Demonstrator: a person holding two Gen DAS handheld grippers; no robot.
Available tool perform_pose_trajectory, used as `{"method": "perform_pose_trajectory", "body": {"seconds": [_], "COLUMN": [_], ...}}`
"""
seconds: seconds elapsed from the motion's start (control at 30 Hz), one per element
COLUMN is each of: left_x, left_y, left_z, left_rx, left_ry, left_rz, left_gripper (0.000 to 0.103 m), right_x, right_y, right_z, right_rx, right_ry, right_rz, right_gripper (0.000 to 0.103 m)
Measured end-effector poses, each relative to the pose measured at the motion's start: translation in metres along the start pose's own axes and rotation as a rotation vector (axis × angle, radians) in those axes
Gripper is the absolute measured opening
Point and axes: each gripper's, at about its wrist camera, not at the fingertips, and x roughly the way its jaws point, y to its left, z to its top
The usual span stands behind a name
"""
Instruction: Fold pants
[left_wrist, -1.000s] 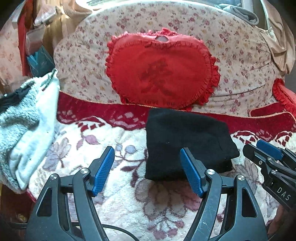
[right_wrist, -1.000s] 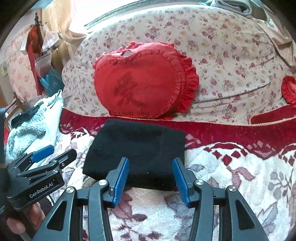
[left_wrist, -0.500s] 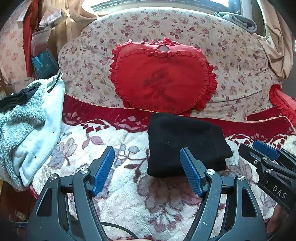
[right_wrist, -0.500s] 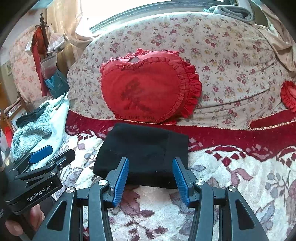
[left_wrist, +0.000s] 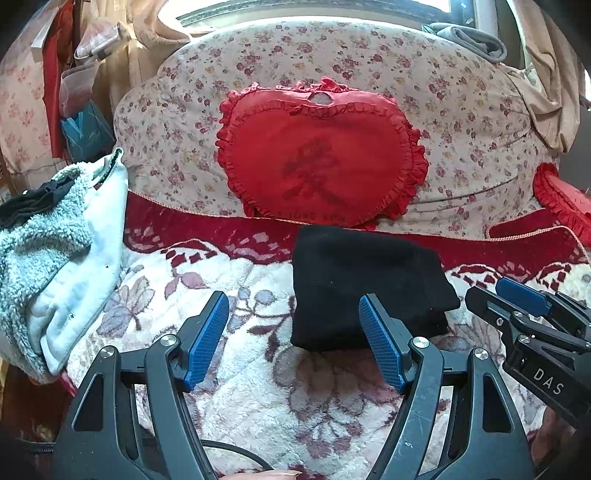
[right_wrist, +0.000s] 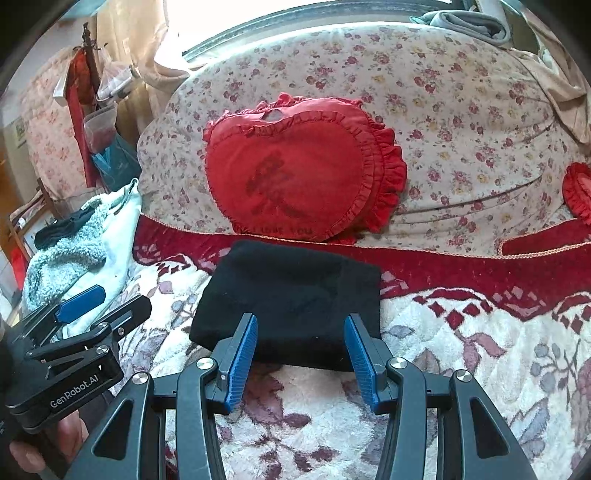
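The black pants (left_wrist: 365, 284) lie folded into a compact rectangle on the floral blanket (left_wrist: 251, 391), just below the red heart cushion (left_wrist: 317, 162). They also show in the right wrist view (right_wrist: 295, 299). My left gripper (left_wrist: 293, 332) is open and empty, held back from the pants' near left corner. My right gripper (right_wrist: 301, 349) is open and empty, hovering off the pants' near edge. Each gripper shows at the side of the other's view, the right one (left_wrist: 517, 299) and the left one (right_wrist: 96, 306).
A pile of pale fleece clothes (left_wrist: 55, 251) lies at the left edge of the sofa. A floral sofa back (left_wrist: 461, 129) rises behind. A second red cushion (left_wrist: 561, 199) sits at the far right. A beige cloth (left_wrist: 543, 92) hangs over the back.
Both grippers have drawn back and up from the folded pants, so the pants look smaller and farther. Both stay open and empty.
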Motion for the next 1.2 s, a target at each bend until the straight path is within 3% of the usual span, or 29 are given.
{"method": "perform_pose_trajectory", "body": {"seconds": [1.2], "left_x": [0.018], "left_y": [0.006], "left_z": [-0.007], "left_rx": [-0.003], "left_ry": [0.041], "left_rz": [-0.015], "left_gripper": [0.074], "right_x": [0.020], "right_y": [-0.006], "right_z": [-0.005], "right_rx": [-0.001], "right_ry": [0.052], "right_rz": [-0.002], "right_gripper": [0.047]}}
